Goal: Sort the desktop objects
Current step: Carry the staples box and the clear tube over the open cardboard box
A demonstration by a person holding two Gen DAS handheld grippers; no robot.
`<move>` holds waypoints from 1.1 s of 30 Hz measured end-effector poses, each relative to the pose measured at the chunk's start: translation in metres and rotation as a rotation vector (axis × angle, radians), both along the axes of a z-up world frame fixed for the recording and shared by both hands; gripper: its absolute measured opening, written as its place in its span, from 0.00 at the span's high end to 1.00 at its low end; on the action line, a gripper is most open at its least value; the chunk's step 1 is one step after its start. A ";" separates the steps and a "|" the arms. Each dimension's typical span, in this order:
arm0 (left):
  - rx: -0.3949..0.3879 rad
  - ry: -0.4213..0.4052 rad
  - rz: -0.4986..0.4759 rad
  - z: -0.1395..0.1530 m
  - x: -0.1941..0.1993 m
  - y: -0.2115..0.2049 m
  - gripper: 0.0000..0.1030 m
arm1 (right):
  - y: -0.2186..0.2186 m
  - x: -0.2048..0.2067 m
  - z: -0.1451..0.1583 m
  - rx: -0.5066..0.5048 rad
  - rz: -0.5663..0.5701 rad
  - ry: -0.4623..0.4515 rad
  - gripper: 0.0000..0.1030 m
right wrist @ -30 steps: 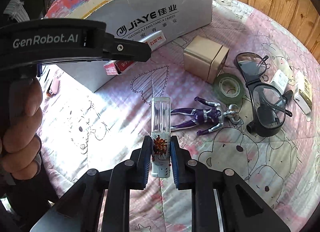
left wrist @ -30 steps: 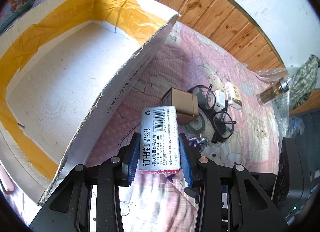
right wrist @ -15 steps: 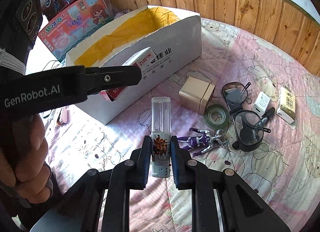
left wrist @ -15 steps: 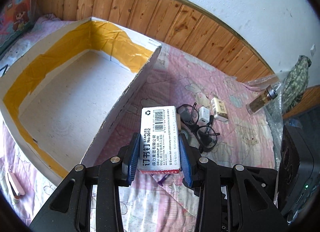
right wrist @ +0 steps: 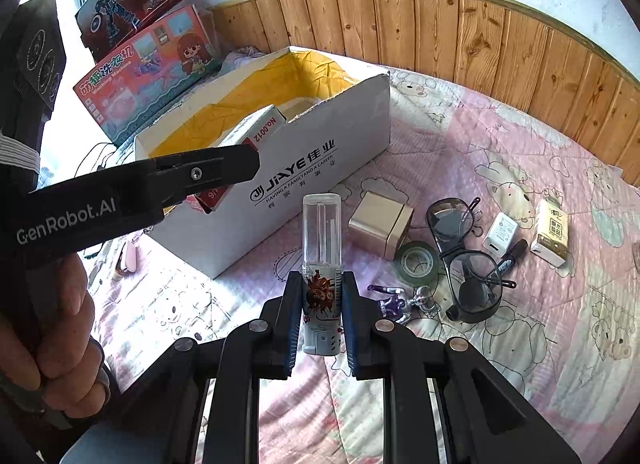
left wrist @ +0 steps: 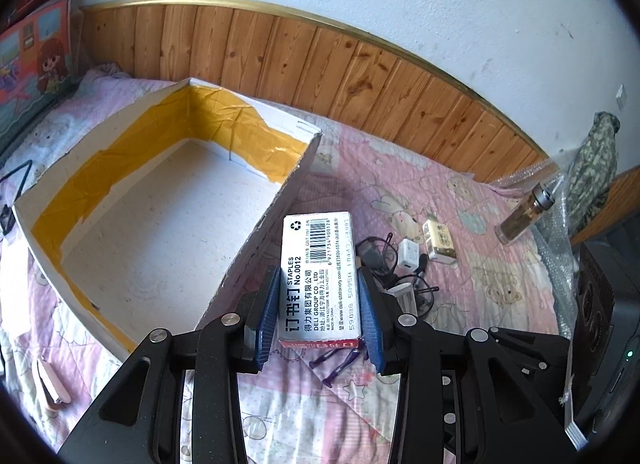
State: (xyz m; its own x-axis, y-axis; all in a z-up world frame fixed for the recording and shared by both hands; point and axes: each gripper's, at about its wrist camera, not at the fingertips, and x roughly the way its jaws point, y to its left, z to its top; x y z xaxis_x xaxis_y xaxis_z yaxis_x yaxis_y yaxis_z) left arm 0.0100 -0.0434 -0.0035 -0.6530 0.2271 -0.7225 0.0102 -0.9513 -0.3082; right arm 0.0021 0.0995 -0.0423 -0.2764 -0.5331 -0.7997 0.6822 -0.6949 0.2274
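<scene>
Over on a pink cartoon-print quilt (right wrist: 500, 135) sits a big white cardboard box (right wrist: 320, 159) with yellow tape lining the inside, flaps open, nothing visible on its floor from the left wrist view. The left gripper (left wrist: 319, 314) is pinching a box of staples (left wrist: 318, 276) between its blue pads, held up in the air right by the box's near wall. You can see the same staple box from the right wrist view too, poking out past the black arm near the carton's rim.

The right gripper (right wrist: 321, 314) is clamped on a small clear-capped tube (right wrist: 322, 264) with a cartoon sticker, standing upright between the fingers, also lifted off the quilt.

Still lying on the quilt, right of the carton: a little tan cube box (right wrist: 380, 223), a roll of green tape (right wrist: 416, 264) just beside it, a purple toy figure (right wrist: 396, 302), safety glasses (right wrist: 464, 260), a white charger (right wrist: 500, 234), a black marker (right wrist: 510, 258) and a small yellowish packet (right wrist: 552, 232). A glass bottle (left wrist: 524, 215) lies further off near the wall.
</scene>
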 end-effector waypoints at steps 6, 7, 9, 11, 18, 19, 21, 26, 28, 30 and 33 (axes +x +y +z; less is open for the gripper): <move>0.009 0.017 0.009 0.006 0.002 -0.001 0.62 | -0.001 -0.001 0.006 -0.015 -0.008 0.022 0.81; 0.012 0.019 0.011 0.007 0.002 -0.002 0.62 | -0.002 -0.002 0.007 -0.017 -0.009 0.026 0.81; 0.019 0.024 0.014 0.010 0.002 -0.002 0.62 | -0.004 -0.002 0.010 -0.021 -0.012 0.033 0.80; 0.023 0.030 0.017 0.012 0.002 -0.003 0.62 | -0.005 -0.001 0.014 -0.026 -0.013 0.044 0.81; 0.035 0.038 0.029 0.015 0.003 -0.008 0.62 | -0.011 0.002 0.023 -0.034 -0.013 0.074 0.81; 0.036 0.040 0.030 0.016 0.004 -0.008 0.62 | -0.012 0.001 0.024 -0.037 -0.015 0.075 0.80; 0.041 0.043 0.035 0.017 0.004 -0.010 0.62 | -0.012 0.000 0.026 -0.043 -0.019 0.078 0.80; 0.057 0.050 0.047 0.021 0.004 -0.016 0.62 | -0.014 0.000 0.032 -0.062 -0.025 0.088 0.80; 0.066 0.053 0.054 0.023 0.004 -0.019 0.62 | -0.016 0.000 0.035 -0.068 -0.026 0.092 0.80; 0.073 0.055 0.059 0.024 0.004 -0.021 0.62 | -0.018 0.001 0.037 -0.073 -0.024 0.096 0.81; 0.085 0.060 0.067 0.026 0.003 -0.026 0.62 | -0.021 0.002 0.040 -0.077 -0.020 0.103 0.80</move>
State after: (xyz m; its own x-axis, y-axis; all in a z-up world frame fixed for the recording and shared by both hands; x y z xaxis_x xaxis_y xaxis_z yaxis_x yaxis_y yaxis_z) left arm 0.0129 -0.0691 0.0225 -0.7102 0.2407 -0.6615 0.0515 -0.9194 -0.3899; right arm 0.0046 0.0788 -0.0027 -0.3663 -0.5849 -0.7237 0.6905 -0.6922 0.2100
